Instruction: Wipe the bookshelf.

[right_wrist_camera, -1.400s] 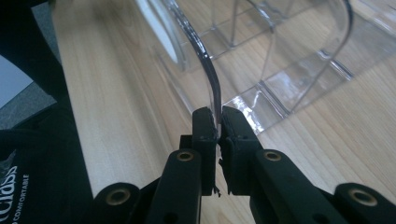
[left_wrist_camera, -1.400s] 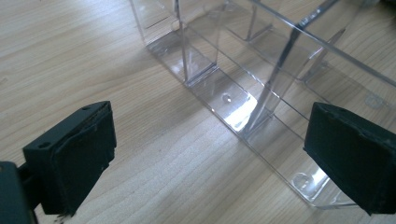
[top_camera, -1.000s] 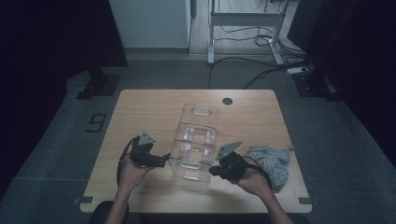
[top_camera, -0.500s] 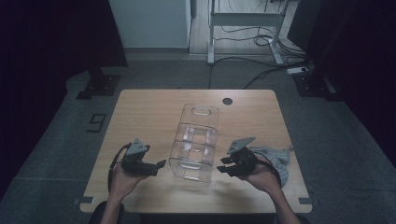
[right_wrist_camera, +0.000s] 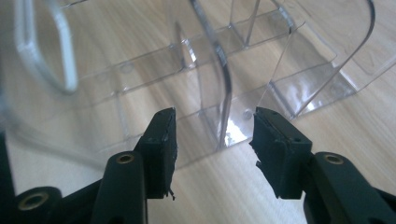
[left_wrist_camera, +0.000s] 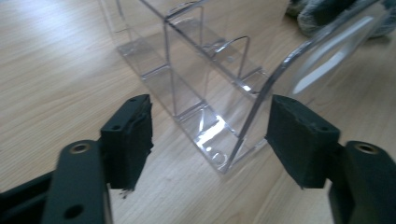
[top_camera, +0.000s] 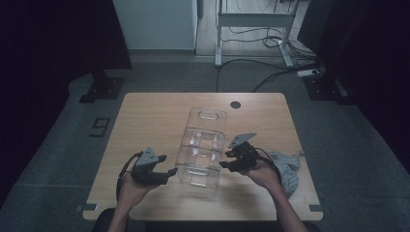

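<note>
Both grippers have drawn back from the clear organizer [top_camera: 202, 147] — left gripper [top_camera: 169, 172] narrowing, right gripper [top_camera: 226, 165] spreading, nothing pinched — so it appears released.

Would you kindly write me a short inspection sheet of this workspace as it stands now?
Surface: wooden table, with a round hole near its far edge.
Job's things: clear plastic organiser with dividers stands mid-table, no contents seen.
Clutter: grey cloth bunched at the table's right edge.
Grippers: left gripper open beside the organiser's near left corner, jaws just closing; right gripper open at its right wall, jaws just opening; nothing gripped.
Cables: black cable loops from the left gripper; floor cables beyond the table.
Surroundings: dark carpeted floor, metal frame behind.
</note>
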A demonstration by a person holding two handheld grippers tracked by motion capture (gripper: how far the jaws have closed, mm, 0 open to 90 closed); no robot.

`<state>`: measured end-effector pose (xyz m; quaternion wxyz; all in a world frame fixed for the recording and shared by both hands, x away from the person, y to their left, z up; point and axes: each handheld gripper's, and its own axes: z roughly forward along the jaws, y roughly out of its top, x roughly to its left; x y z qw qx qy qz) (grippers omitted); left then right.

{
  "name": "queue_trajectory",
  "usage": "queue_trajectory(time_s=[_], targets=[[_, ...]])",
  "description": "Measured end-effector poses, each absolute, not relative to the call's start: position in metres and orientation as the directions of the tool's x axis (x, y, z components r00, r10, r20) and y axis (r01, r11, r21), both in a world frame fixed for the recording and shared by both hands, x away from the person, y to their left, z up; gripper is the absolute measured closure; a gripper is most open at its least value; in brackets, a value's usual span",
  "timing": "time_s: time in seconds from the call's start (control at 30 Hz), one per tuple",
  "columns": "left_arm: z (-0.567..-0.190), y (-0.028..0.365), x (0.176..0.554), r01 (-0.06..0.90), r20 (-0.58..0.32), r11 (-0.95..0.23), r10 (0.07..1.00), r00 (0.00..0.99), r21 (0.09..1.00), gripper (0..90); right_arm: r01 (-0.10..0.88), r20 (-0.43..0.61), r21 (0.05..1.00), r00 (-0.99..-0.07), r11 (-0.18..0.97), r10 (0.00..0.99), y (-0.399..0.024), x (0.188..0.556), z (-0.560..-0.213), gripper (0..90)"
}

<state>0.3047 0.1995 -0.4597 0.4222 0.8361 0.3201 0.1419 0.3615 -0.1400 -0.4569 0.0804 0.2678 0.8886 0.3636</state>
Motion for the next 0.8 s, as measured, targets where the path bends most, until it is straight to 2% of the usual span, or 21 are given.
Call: queue_trajectory(time_s=[0.27,0.43,0.5,0.8], targets=[[-0.463,0.193,0.306,0.407,-0.033,-0.468,0.624,0.781,0.784,42.9,0.414,0.081,0.693,-0.858,0.590,0.507,-0.131,0.372,-0.464,49.5],[-0.464,0.191,0.308,0.407,-0.027,-0.485,0.616,0.787,0.775,57.3,0.404,0.112,0.704,-0.875,0.584,0.471,-0.127,0.371,-0.465,51.8],[-0.464,0.191,0.308,0.409,-0.027,-0.482,0.622,0.783,0.774,60.4,0.402,0.107,0.703,-0.875,0.586,0.472,-0.126,0.370,-0.465,51.8],[-0.468,0.197,0.317,0.451,-0.038,-0.465,0.663,0.748,0.762,61.2,0.393,0.112,0.703,-0.885,0.593,0.452,-0.123,0.364,-0.464,56.4]])
